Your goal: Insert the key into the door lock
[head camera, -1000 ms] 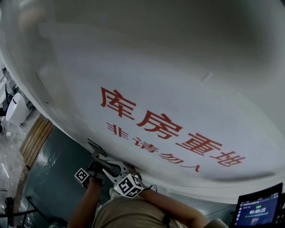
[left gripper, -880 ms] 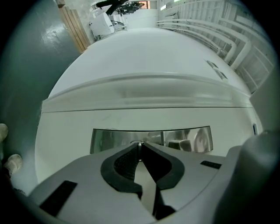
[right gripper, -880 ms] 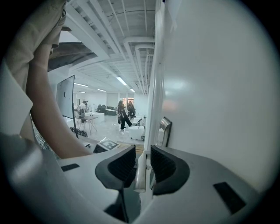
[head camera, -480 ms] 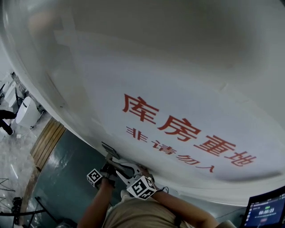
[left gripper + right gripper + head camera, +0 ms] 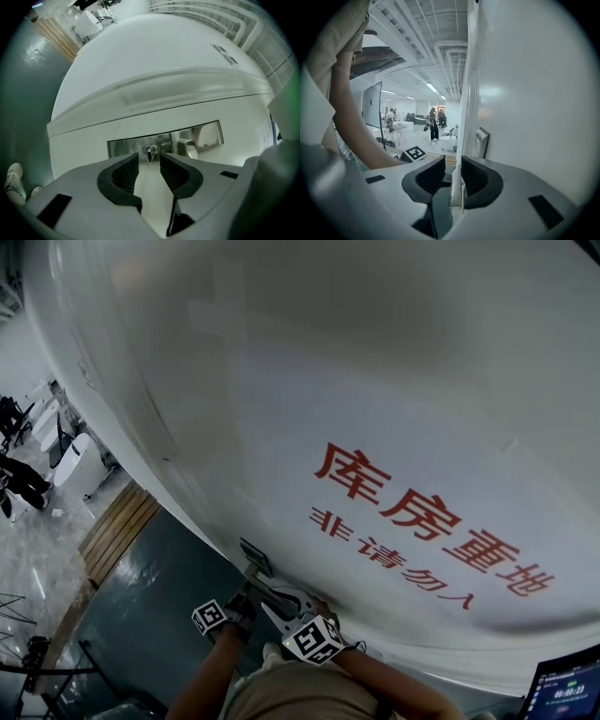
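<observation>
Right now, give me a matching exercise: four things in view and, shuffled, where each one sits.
Things: A small metal key; B silver door handle; C red printed lettering; D dark display screen.
Places: 1 head view's lower right corner; 2 seated in the steel lock plate; 3 on the white door's face; 4 on that plate, right of the key.
Pairs: A-2; B-4; C-3; D-1.
</observation>
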Motion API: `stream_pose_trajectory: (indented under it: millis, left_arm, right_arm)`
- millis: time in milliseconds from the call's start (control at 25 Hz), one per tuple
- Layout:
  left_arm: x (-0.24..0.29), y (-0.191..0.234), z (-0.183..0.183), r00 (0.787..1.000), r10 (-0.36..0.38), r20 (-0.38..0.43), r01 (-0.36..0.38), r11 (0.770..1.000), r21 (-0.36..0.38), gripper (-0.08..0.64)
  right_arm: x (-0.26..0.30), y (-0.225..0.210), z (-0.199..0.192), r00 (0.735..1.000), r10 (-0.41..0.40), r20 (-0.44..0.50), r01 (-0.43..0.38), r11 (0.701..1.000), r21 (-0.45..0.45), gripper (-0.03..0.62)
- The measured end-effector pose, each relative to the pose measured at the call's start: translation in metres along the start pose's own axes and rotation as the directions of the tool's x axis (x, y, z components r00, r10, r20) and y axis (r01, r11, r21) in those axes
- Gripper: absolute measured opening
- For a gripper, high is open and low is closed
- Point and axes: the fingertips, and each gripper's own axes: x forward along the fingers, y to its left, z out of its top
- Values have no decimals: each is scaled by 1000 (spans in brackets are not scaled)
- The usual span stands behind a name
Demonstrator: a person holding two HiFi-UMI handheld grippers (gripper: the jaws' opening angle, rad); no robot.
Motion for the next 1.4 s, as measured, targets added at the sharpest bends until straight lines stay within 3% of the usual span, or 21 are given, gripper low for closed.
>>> stream_pose_trajectory:
  millis: [280,440,560,680,960,1160,1400]
  left_arm:
    - [-39,-24,7,996,48,69,-60,981,186,149]
    - [-51,-49,-2,997,8,78,-30,958,287,150]
    - [-58,-60,-17,997,18,73,-44,929,368,150]
    - [-60,-58,-27,993,86,85,-116,882,458,150]
    - [-83,-71,-26,979,114,169,-186,836,516,150]
    - [-100,-78,-33,969,147,197,-236,779,581,150]
    - [-120,-95,-45,961,154,230,-268,727,633,150]
  right_arm:
    - [-9,1,-2,1000,10,10,-10,1000,3,95]
    - [-13,1,1,999,26,25,-26,1000,-6,95]
    - [-16,4,2,998,42,37,-41,999,-10,95]
    - [-19,7,4,998,53,44,-52,998,-24,95]
    - [-15,20,10,994,97,51,-93,992,-81,95]
    - [-20,29,9,993,111,43,-106,989,-101,95]
    - [-36,33,5,992,111,59,-106,992,-73,95]
